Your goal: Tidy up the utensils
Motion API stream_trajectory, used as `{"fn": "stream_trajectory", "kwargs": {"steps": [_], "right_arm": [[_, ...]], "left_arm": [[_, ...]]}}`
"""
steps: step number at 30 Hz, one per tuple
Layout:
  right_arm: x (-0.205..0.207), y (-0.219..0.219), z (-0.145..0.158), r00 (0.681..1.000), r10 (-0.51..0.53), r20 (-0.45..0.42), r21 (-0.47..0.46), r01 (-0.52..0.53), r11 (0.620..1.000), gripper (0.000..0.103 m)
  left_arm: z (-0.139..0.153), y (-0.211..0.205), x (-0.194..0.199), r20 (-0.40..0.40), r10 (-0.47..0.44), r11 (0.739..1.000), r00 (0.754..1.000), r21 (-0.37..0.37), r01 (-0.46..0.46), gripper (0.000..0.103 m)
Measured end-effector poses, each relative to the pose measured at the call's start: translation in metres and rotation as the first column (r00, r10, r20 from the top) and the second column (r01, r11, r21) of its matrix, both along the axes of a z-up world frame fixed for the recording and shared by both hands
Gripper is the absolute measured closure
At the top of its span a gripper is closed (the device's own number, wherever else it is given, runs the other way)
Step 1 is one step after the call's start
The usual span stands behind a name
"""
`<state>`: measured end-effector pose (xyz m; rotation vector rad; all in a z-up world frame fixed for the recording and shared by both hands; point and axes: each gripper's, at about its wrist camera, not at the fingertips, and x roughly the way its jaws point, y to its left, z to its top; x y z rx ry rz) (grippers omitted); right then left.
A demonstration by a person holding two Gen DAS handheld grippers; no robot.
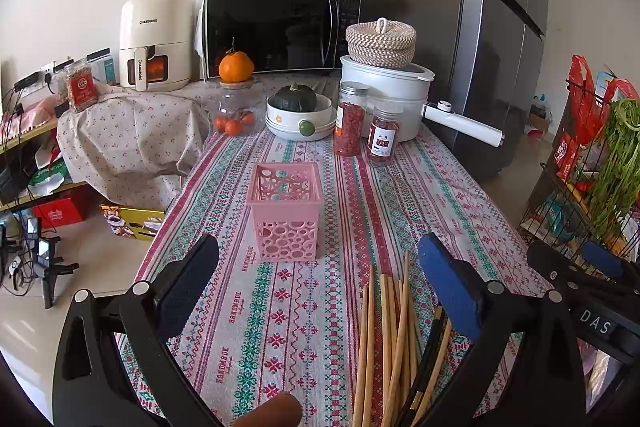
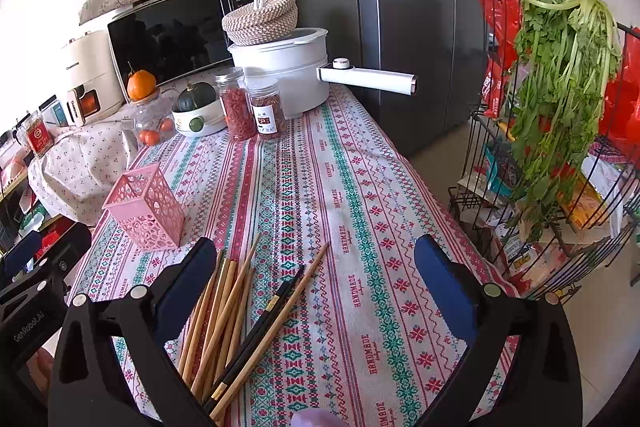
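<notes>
Pink plastic, pierced with round holes, makes up the square holder (image 1: 285,211) that stands upright on our patterned tablecloth (image 1: 280,307), ahead of the left gripper (image 1: 318,279). We hold that gripper's jaws spread wide with nothing between them. Just to its right lies a loose bundle of wooden chopsticks (image 1: 390,339), with a dark pair (image 1: 426,367) on the bundle's right edge; all of them rest flat on the cloth, apart from the holder.

From the right wrist view, our right gripper (image 2: 314,275) is likewise released, its blue pads (image 2: 444,283) well apart, and the chopsticks fan out on the cloth near its left finger, one lighter stick (image 2: 280,319) lying across the dark pair. At the far end of the table stand two spice jars (image 2: 256,107) and a white pot (image 2: 288,75).
</notes>
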<state>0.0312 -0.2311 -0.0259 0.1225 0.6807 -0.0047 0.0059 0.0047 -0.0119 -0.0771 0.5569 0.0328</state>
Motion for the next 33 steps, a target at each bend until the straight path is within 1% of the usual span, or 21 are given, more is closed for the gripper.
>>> {"fn": "stream_trajectory", "kwargs": {"steps": [16,20,33], "right_arm": [[0.001,0.000,-0.002,1.000,0.000,-0.003,-0.001,0.000,1.000,0.007],[0.001,0.000,-0.002,1.000,0.001,-0.003,-0.002,-0.001,1.000,0.007],[0.001,-0.001,-0.005,1.000,0.000,-0.014,0.001,0.000,1.000,0.007]], "left_arm": [[-0.004,0.002,-0.001,-0.004,0.001,1.000,1.000,0.003,-0.001,0.007],[-0.010,0.005,-0.003,-0.007,0.002,1.000,1.000,0.004,-0.002,0.007],[-0.009,0.004,-0.001,-0.017,0.005,1.000,1.000,0.009,-0.005,0.007]]}}
